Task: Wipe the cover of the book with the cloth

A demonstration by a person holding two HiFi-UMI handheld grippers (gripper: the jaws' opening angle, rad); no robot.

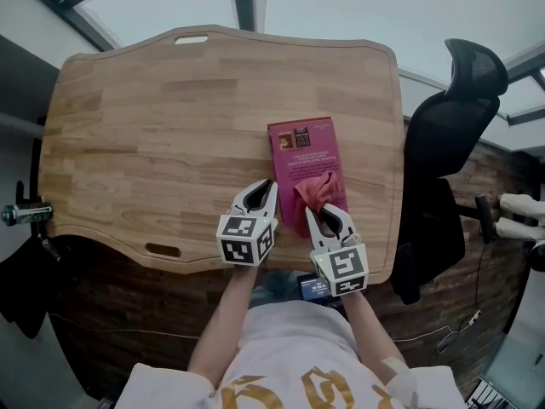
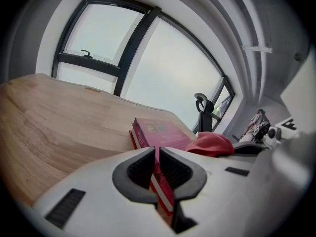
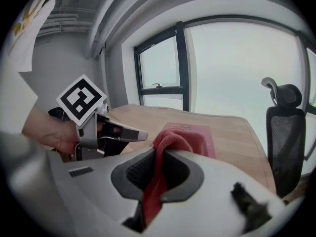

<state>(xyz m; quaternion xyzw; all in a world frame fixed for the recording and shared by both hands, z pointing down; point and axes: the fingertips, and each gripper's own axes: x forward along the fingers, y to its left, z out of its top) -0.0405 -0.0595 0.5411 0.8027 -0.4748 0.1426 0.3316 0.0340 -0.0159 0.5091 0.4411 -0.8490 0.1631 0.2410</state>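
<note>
Book (image 1: 300,147): flat on the table (image 1: 170,126), right of middle.
Cloth (image 1: 319,190): bunched on the book's near end.
Right gripper (image 3: 159,157): clamped on the cloth.
Left gripper (image 2: 157,154): jaws together, at the book's left edge.

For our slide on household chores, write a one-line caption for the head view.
Right tongs hold a red cloth on a magenta book on a wooden table; shut left tongs alongside.

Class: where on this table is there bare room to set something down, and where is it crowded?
Free: the table left of the book, and the strip behind it. Crowded: the book's near end, with cloth, left gripper, right gripper.
</note>
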